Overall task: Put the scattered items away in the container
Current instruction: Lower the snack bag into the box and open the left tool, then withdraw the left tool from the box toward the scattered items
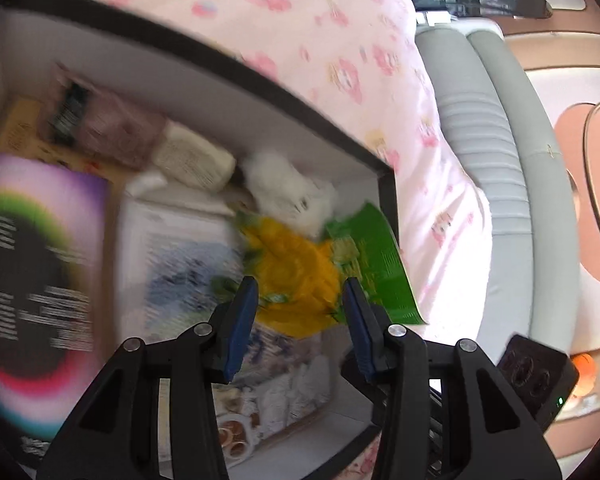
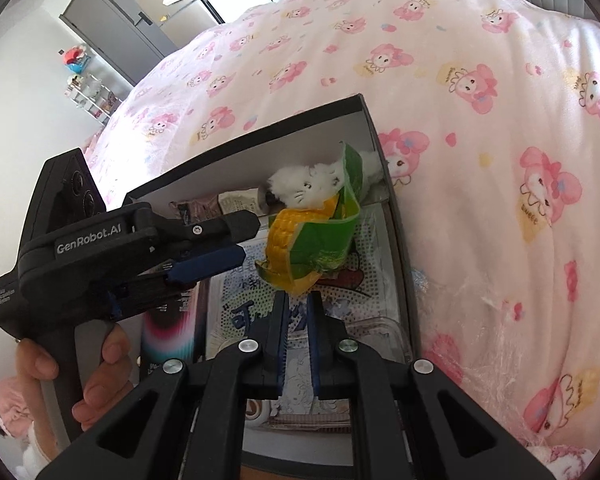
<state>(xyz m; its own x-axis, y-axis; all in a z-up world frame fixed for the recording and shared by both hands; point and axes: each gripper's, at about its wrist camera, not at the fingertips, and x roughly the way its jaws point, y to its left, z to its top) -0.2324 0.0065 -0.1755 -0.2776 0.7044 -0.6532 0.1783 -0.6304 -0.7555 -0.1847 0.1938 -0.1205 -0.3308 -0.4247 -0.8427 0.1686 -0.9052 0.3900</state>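
Nearest to us, the right hand-held gripper (image 2: 297, 300) has its jaws narrowed to a slim gap, and the lower corner of the corn snack packet (image 2: 314, 236) sits at the blue pads (image 2: 278, 320). We cannot tell whether they pinch it or merely touch it.

The left hand-held gripper (image 1: 300, 292) hangs wide open over the same packet (image 1: 300, 276) and holds nothing.

The packet lies inside the black box (image 2: 396, 216), propped on booklets and leaning against a white plush toy (image 2: 312, 186) in the far corner. Beyond the box spreads the pink cartoon-print bedspread (image 2: 480, 120).

Our worry is the packet's green edge. It rises close to the box wall, so a careless release could let it spring up or slide over the rim onto the bed. The two hand-held grippers are also close together and could knock each other.

The left wrist view alone shows the rest of the box's contents: a purple-ringed booklet (image 1: 36, 272), a cream pouch (image 1: 196, 158) and a pink packet (image 1: 112, 128), all blurred. The right wrist view alone shows the person's left hand (image 2: 80, 364) on the left handle.
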